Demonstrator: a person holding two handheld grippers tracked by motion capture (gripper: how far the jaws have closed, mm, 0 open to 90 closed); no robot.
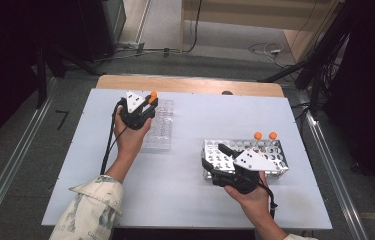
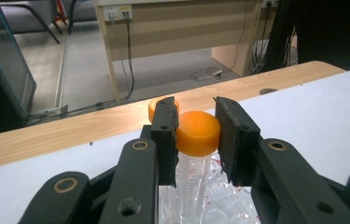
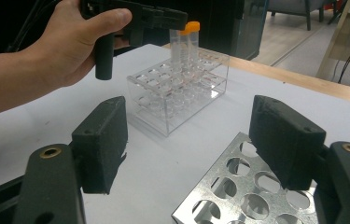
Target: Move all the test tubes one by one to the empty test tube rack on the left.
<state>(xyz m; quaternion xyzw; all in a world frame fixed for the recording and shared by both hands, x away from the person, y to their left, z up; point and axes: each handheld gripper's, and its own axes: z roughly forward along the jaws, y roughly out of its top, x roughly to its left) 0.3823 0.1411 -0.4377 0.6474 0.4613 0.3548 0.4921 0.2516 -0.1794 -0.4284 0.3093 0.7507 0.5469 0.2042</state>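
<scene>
Here we count two hand-held grippers, two racks and four orange-capped tubes on the pale grey worktop (image 1: 185,200). The left hand-held gripper (image 2: 196,135) is closed on one clear plastic tube with an orange screw cap (image 2: 197,133), both pads pressing on the cap's sides. This tube stands upright with its lower end inside the clear acrylic tube rack (image 3: 177,95), at that rack's far end in the high view. A second orange-capped tube (image 2: 155,108) stands just behind the left jaw in the same rack; in the right gripper view we see the two caps side by side. The right hand-held gripper (image 3: 189,140) has its jaws spread wide with nothing between them; it sits above the near left corner of the perforated metal tube rack (image 1: 275,162). Two further orange-capped tubes (image 1: 265,135) stand at the far edge of that metal rack. The two racks are well apart.
</scene>
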